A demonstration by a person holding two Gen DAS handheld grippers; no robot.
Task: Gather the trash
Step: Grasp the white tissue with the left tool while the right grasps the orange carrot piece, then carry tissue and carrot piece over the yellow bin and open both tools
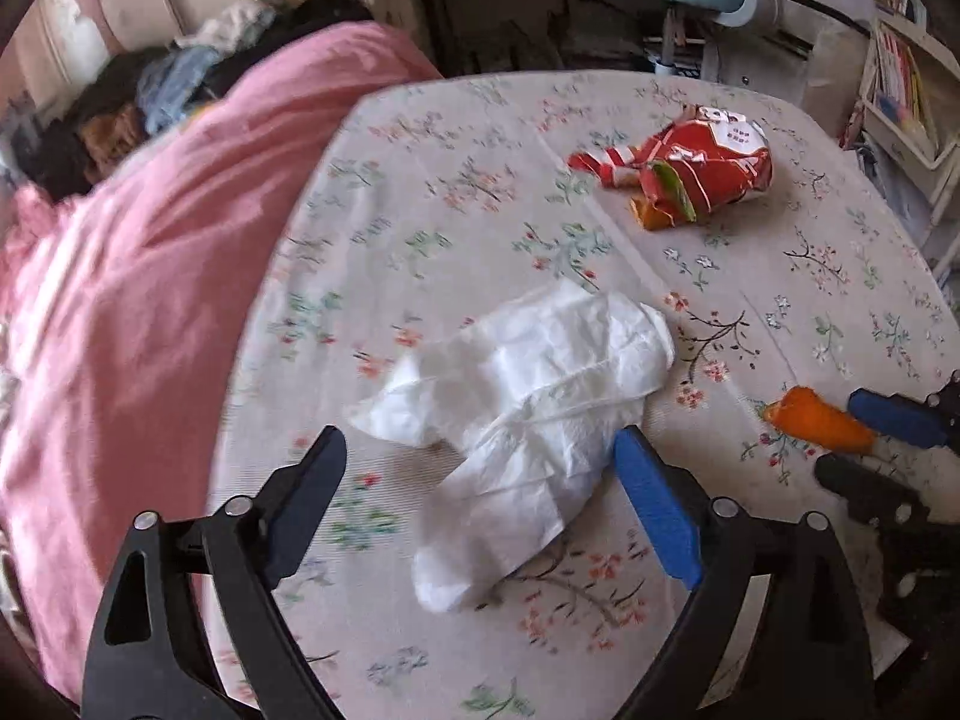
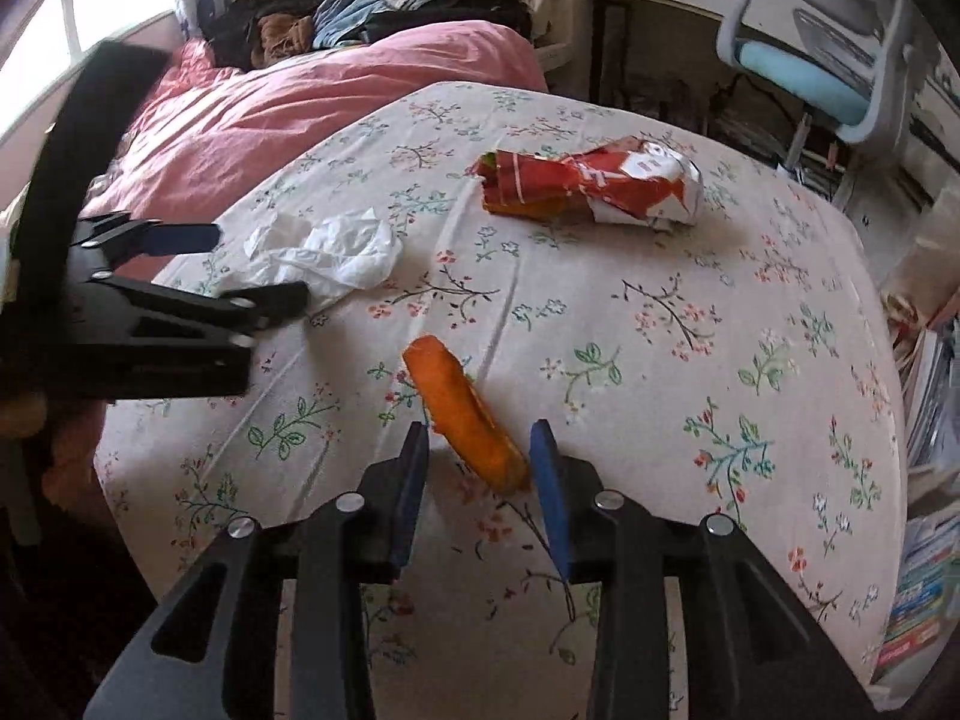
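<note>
A crumpled white tissue (image 1: 528, 396) lies on the flowered bedsheet (image 1: 456, 192). My left gripper (image 1: 480, 438) stands wide open around its near part, and the blue right pad touches the tissue's edge. An orange peel piece (image 2: 462, 408) sits between the fingers of my right gripper (image 2: 480, 429), against the right pad and apart from the left one. A crushed red snack bag (image 2: 600, 186) lies farther back on the sheet. In the left wrist view the right gripper (image 1: 840, 438) and the peel (image 1: 822, 420) show at the right edge. In the right wrist view the left gripper (image 2: 262, 264) is by the tissue (image 2: 336, 252).
A pink duvet (image 1: 150, 276) covers the bed's left side, with a pile of clothes (image 2: 360, 12) behind it. A blue-cushioned desk chair (image 2: 804, 72) stands beyond the far edge. Bookshelves (image 1: 900, 84) and stacked books (image 2: 924, 600) line the right.
</note>
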